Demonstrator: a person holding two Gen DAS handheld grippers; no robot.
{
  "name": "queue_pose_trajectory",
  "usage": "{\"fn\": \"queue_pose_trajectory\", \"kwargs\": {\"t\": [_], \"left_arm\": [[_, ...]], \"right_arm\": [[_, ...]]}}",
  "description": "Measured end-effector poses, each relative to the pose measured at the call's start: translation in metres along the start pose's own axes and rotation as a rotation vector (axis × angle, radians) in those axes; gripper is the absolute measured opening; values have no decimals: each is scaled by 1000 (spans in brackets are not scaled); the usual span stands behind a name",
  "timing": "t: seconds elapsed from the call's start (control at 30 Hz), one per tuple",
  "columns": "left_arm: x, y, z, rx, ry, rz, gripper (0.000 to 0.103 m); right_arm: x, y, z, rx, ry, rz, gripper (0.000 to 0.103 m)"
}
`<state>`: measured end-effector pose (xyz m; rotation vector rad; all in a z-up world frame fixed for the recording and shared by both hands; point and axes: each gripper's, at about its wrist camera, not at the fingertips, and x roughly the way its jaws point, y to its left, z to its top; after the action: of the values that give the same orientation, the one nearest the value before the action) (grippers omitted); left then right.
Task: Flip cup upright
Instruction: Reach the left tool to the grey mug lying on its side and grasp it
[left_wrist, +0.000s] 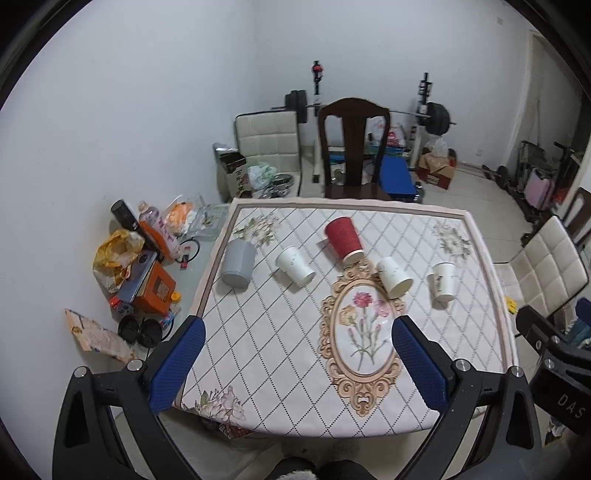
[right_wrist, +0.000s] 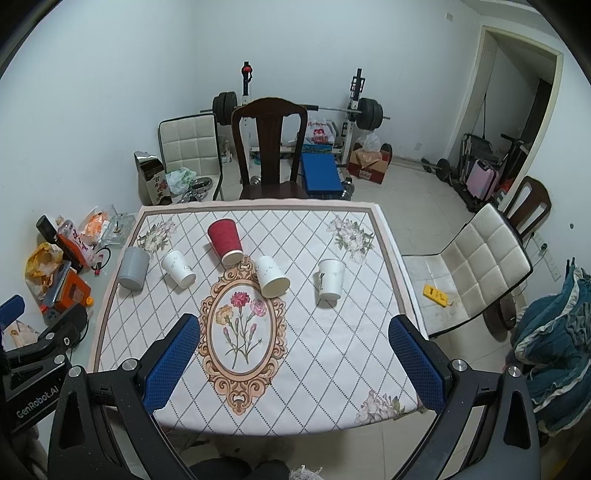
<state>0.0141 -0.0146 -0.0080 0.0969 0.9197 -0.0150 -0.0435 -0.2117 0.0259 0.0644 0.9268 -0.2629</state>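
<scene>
Both fisheye cameras looked forward and steeply down from above the near edge of the square desk with its diamond-patterned floral cloth, each framed by its own tool's blue-padded fingers, facing the dark wooden chair and barbell rack at the far wall. The left view sat further left, taking in the floor clutter beside the desk, while the right view sat further right, showing the doorway and the white padded chair. Both shared the whole desktop and the row of cups, seen from well back.

Print on the rightmost white cup too small to read
</scene>
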Motion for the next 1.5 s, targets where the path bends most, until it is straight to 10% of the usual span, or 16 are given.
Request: {"fn": "queue_pose_trajectory", "kwargs": {"t": [0.53,1.03,1.5], "left_arm": [[157,84,-40,-58,281,252,103],[322,160,17,-30,421,180,103],[438,147,74,15,493,-6,100]], "right_arm": [[182,81,-36,-100,317,47,103],[350,218,-35,-147,570,-17,103],[451,246,-14,-59,633,-72,103]]}}
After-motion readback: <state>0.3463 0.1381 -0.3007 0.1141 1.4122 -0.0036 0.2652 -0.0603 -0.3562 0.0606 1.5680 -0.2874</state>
